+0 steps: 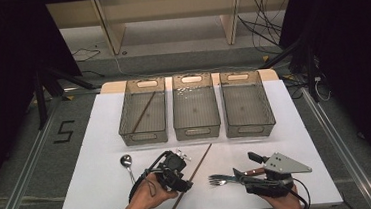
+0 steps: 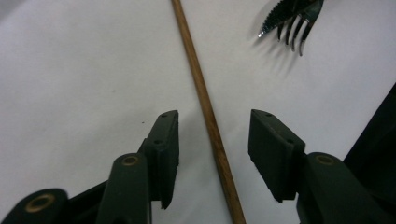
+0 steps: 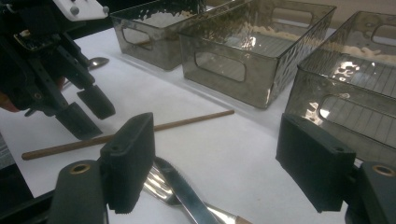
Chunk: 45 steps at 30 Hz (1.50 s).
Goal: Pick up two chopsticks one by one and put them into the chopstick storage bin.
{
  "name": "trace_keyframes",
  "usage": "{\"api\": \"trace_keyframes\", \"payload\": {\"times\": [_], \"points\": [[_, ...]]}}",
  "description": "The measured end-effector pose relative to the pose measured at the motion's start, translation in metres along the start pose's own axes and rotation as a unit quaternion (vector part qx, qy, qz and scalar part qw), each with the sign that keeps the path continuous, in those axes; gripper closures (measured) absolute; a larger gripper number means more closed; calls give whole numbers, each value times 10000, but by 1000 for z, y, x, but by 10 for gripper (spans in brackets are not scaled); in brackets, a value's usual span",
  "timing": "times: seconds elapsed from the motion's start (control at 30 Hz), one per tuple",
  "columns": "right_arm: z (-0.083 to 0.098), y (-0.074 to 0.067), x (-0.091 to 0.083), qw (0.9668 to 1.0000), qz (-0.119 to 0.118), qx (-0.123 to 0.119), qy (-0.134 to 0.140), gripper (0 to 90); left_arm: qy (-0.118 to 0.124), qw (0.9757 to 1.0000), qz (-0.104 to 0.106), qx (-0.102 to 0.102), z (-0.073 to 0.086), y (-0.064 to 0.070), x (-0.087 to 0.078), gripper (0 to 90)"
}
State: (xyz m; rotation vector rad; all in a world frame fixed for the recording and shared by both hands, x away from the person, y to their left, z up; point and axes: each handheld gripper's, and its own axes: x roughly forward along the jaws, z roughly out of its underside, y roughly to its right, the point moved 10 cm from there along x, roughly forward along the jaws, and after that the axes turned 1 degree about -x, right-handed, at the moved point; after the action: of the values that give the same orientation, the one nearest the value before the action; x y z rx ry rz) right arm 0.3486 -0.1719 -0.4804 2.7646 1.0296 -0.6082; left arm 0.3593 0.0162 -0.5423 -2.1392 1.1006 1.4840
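A brown wooden chopstick (image 1: 198,166) lies slanted on the white table top near the front. My left gripper (image 1: 184,182) is down over its near half. In the left gripper view the chopstick (image 2: 191,56) runs between the jaws of the left gripper (image 2: 212,126), with a gap on each side, so the pads do not touch it. My right gripper (image 1: 243,164) rests at the front right with its jaws wide apart. A fork (image 3: 159,186) and a knife (image 3: 187,196) lie crossed on the table by the left jaw of the right gripper (image 3: 219,140), which grips neither.
Three clear bins stand in a row at the back: the left bin (image 1: 143,136) holds another chopstick (image 1: 143,113), beside it the middle bin (image 1: 197,132) and the right bin (image 1: 250,128). A spoon (image 1: 126,162) lies left of my left hand.
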Motion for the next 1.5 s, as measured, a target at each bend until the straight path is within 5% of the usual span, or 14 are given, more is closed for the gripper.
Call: {"api": "trace_keyframes", "payload": {"times": [0.37,1.03,1.5], "points": [[0,0,0,10000,-4,-13,-2,287,-126,9998,-38,168,2,4,8,663],[0,0,0,10000,-2,-20,-4,287,-269,9977,-438,437,3,2,15,826],[-1,0,0,10000,7,-6,24,287,-187,9973,-451,556,2,1,14,840]]}}
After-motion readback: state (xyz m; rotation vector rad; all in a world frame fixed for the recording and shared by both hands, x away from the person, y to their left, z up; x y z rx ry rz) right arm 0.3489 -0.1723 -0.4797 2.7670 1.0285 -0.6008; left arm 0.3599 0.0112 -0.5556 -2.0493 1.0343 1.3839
